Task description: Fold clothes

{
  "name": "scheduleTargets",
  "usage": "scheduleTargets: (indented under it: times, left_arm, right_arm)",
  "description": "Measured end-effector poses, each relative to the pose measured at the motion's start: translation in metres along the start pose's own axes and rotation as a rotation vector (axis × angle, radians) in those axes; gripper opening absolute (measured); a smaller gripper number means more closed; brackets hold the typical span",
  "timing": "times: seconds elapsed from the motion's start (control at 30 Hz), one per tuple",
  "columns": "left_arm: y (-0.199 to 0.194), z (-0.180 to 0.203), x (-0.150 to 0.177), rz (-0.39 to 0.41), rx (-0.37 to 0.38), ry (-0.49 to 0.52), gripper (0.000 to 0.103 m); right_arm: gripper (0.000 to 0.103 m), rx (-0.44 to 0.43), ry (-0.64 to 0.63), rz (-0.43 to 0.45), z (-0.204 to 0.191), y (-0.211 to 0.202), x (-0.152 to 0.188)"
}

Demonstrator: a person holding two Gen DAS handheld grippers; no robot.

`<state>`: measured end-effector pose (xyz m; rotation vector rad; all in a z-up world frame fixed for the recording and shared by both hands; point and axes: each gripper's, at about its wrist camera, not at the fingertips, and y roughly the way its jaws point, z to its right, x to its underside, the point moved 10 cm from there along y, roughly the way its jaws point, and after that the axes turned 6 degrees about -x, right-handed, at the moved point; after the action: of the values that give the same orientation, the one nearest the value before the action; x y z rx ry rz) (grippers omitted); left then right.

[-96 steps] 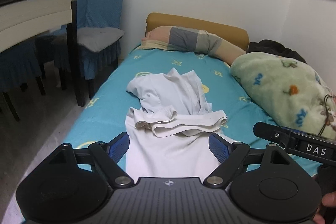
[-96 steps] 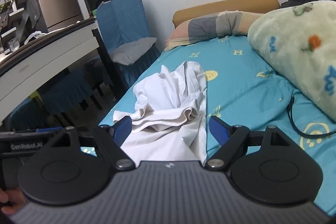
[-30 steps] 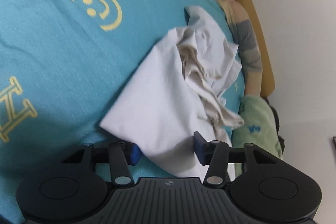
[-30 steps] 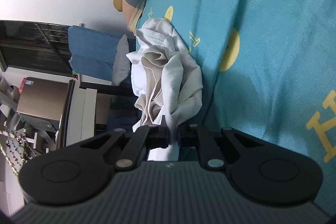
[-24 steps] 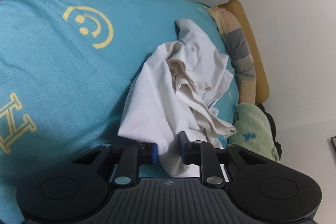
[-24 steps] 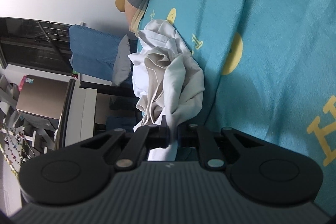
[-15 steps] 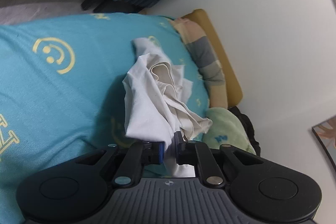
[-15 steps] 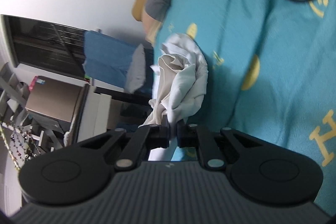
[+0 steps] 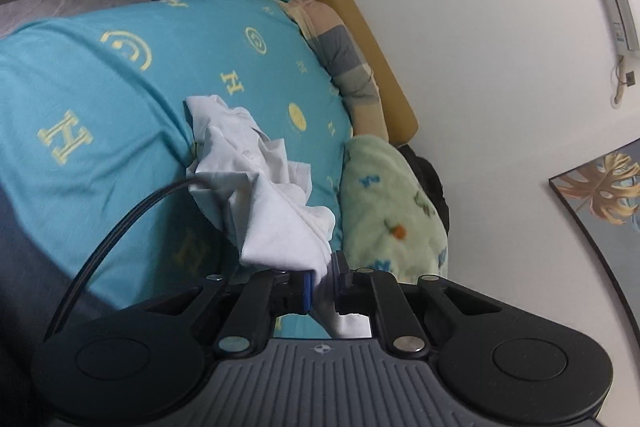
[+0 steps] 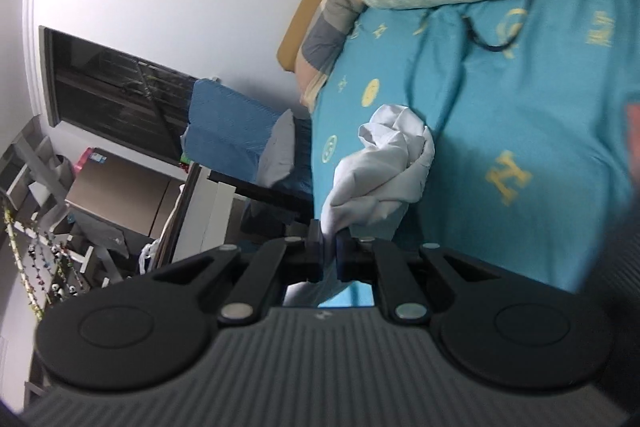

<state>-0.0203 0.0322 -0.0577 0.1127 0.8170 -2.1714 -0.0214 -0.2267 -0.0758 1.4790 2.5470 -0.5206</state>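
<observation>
Both hand-held grippers, left [image 9: 322, 281] and right [image 10: 329, 254], are clenched on the crumpled white shirt [image 9: 256, 183] above the bed [image 9: 100, 115], a green blanket [image 9: 390, 215] alongside.

One white garment [image 9: 256, 179] – one pillow [image 9: 344, 59] – one blanket [image 9: 384, 211]

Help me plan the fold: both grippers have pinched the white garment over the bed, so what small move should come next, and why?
Probably draw the two grippers apart to stretch the cloth flat. The left gripper and right gripper are each shut on an edge of the white garment, which hangs bunched and crumpled above the blue bedsheet. It likely needs spreading before any fold.
</observation>
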Motion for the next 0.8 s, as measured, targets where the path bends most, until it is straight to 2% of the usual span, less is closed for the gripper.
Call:
scheduleTargets:
  times: [0.1, 0.2, 0.3, 0.47, 0.6, 0.7, 0.8]
  left_arm:
    - [-0.006, 0.004, 0.004, 0.022, 0.030, -0.008, 0.010]
    - [0.008, 0.013, -0.016, 0.031, 0.048, -0.032, 0.010]
    - [0.041, 0.019, -0.047, 0.017, 0.009, -0.044, 0.011]
    - [0.117, 0.014, -0.106, -0.003, -0.122, -0.048, 0.011]
    - [0.183, 0.008, -0.133, -0.009, -0.202, 0.068, 0.012]
    - [0.218, -0.008, -0.142, -0.025, -0.190, 0.081, 0.013]
    - [0.240, -0.025, -0.147, -0.035, -0.173, 0.105, 0.015]
  right_arm:
    - [0.009, 0.002, 0.048, 0.033, -0.005, -0.012, -0.001]
    - [0.009, -0.001, 0.023, 0.050, -0.015, -0.001, -0.012]
    - [0.009, 0.023, 0.030, 0.045, -0.013, 0.037, -0.032]
    - [0.009, 0.081, 0.028, 0.037, -0.005, 0.108, -0.066]
    - [0.009, 0.179, 0.008, 0.029, 0.018, 0.174, -0.091]
    - [0.009, 0.239, -0.018, 0.022, 0.044, 0.209, -0.103]
    - [0.010, 0.228, -0.018, -0.011, 0.073, 0.232, -0.106]
